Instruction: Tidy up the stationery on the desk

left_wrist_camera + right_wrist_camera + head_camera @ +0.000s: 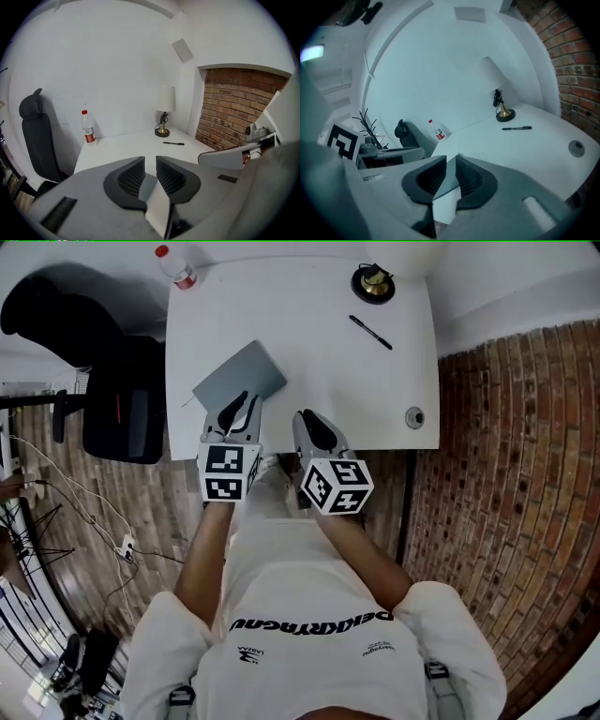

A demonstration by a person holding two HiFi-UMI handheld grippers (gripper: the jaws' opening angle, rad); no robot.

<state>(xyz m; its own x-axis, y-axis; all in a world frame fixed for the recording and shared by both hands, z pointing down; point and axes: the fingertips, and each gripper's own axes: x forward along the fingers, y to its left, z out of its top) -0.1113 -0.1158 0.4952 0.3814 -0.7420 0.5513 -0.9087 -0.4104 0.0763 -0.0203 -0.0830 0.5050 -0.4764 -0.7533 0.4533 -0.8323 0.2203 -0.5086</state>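
Note:
A grey notebook (239, 379) lies askew on the near left part of the white desk (309, 362). A black pen (370, 332) lies farther back to the right, also seen in the left gripper view as the pen (173, 143) and in the right gripper view as the pen (516, 128). My left gripper (236, 401) hovers over the notebook's near corner, its jaws a little apart with nothing gripped (150, 161). My right gripper (314, 418) is beside it at the desk's front edge, jaws likewise slightly apart and empty (451, 161).
A lamp with a brass and black base (373, 283) stands at the back right, a red-capped bottle (176, 266) at the back left corner. A cable grommet (413, 417) sits near the front right. A black chair (112, 399) is left of the desk, a brick wall (506, 427) right.

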